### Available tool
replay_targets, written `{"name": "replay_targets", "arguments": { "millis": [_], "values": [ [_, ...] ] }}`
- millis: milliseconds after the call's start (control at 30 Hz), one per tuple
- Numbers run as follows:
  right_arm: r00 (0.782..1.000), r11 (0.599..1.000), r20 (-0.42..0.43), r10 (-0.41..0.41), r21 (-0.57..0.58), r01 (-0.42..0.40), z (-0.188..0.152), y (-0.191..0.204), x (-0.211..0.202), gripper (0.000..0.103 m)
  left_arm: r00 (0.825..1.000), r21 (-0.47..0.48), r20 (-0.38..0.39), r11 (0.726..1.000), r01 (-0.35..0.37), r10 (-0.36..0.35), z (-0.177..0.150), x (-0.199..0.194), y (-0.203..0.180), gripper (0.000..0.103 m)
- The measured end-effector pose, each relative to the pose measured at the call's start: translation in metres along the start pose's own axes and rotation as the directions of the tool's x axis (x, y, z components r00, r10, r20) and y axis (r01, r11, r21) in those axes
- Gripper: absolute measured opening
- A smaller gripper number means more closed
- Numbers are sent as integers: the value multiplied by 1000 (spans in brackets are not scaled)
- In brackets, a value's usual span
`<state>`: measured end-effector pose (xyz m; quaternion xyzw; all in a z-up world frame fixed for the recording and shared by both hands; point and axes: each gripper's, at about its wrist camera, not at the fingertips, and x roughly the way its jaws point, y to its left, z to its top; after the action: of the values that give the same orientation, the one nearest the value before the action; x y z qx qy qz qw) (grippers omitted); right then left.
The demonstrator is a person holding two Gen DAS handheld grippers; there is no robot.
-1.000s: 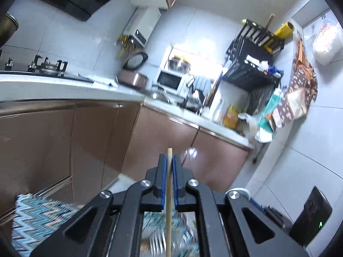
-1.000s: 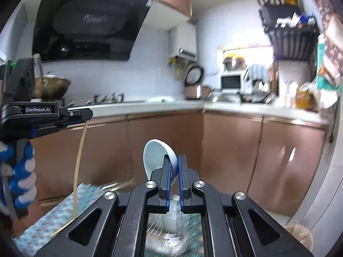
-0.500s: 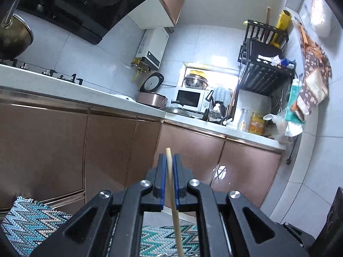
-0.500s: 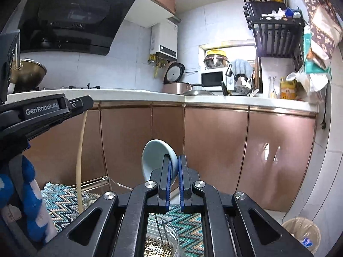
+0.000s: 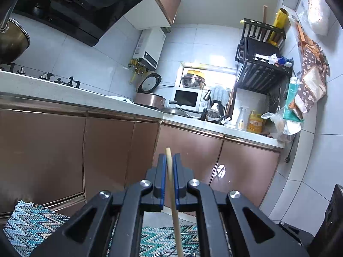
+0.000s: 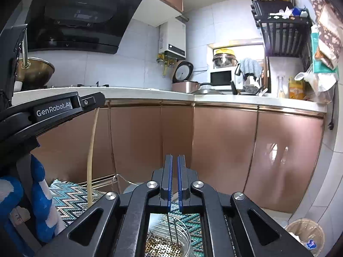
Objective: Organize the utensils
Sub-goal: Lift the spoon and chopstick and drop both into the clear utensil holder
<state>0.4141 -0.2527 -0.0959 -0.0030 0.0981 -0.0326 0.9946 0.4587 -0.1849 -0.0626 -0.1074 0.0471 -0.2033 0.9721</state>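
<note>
White-tiled kitchen (image 6: 137,64), copper cabinets (image 6: 223,141), bright window (image 5: 210,66)

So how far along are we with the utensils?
Nothing visibly finished. In hand: left gripper clamps a wooden chopstick, hanging outside the metal basket. Right gripper is shut above the basket, nothing visible between its jaws. Left: drop the chopstick in.

Microwave (image 5: 186,98) on counter; range hood (image 6: 81,17); wastebasket (image 6: 304,235).
</note>
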Motion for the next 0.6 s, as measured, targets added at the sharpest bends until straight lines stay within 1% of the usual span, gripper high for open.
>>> {"name": "replay_targets", "arguments": {
  "millis": [167,267,433,533,600],
  "values": [
    [999,999,-23,29,33,-29,-5,-8,-2,4,1000,-1,-10,1000,7,-7,-3,0,0,5],
    [997,997,-38,60,56,-58,-8,-13,-4,4,1000,-3,-12,1000,8,-8,-4,-1,1,5],
    [995,993,-58,77,96,-71,-14,-19,-7,5,1000,1,-9,1000,8,-8,-3,-4,1,5],
    [995,991,-60,83,107,-76,-15,-22,-11,10,1000,0,-15,1000,9,-9,-4,-5,3,5],
    [994,991,-60,87,108,-80,-16,-23,-14,17,1000,-4,-17,1000,11,-11,-6,-7,5,5]
  ]
}}
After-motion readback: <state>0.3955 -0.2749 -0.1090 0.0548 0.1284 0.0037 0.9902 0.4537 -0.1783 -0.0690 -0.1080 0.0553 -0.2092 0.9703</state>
